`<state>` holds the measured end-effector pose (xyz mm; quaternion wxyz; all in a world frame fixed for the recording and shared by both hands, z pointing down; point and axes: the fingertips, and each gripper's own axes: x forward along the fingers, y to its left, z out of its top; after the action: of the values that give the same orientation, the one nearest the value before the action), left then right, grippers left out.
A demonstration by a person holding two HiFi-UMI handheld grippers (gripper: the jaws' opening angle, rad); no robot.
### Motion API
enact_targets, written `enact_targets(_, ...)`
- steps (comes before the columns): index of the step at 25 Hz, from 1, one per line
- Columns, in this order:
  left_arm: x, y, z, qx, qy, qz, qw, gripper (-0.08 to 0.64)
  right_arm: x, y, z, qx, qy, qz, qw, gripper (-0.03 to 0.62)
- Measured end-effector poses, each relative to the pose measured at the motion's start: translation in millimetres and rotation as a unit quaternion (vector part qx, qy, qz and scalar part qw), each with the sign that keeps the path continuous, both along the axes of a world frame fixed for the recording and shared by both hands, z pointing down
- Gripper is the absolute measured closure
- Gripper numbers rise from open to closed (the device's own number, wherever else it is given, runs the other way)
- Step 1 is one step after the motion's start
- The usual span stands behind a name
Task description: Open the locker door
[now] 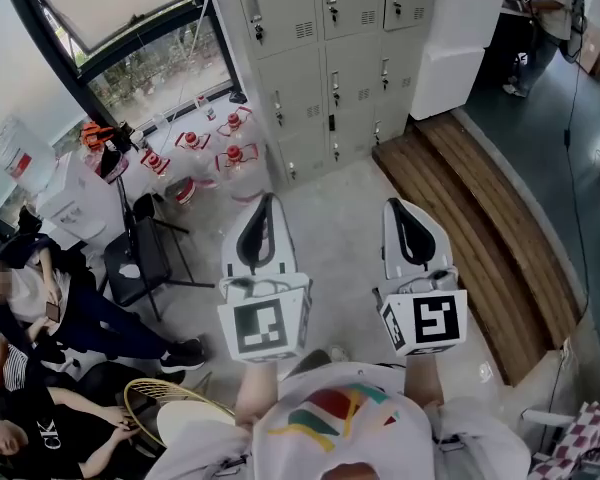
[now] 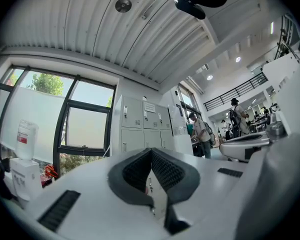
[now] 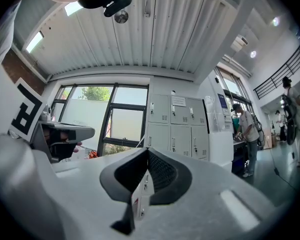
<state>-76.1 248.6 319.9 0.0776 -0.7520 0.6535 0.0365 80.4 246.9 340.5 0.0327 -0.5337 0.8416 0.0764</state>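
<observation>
The left claw (image 1: 266,200) and the right claw (image 1: 401,208) are held closed and empty, side by side, pointed toward the lockers (image 1: 332,63), well apart from them.

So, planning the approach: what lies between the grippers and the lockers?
Only bare floor, in the head view, from left gripper and right gripper to the lockers.

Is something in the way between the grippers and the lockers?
Nothing visible is. Only bare floor lies between the left hand-held gripper, the right hand-held gripper and the lockers. The water jugs sit off to the left, the wooden step off to the right, both beside the straight path.
</observation>
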Motion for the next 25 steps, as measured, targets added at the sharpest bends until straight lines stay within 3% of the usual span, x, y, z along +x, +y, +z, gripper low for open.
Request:
enact_targets(5,6,-19,4,0.0,-0.006,-0.005,1.0,0.545,16,-26,1,0.001,-0.016,0.002,1.0,0.588)
enact_targets(13,-14,-74,6,0.004,0.014,-0.024,0.9996,0.545,8,-67,5,0.012,0.005,0.009,1.0,0.588)
enact_targets(18,-15,-138,9,0.023,0.025,0.001,0.9994,0.545,11,-120,11,0.009,0.013,0.032,0.999,0.588)
enact_targets(25,-29,-253,5,0.019,0.037,0.017,0.999,0.545,-7,-230,8,-0.002,0.025,0.042,0.999,0.588)
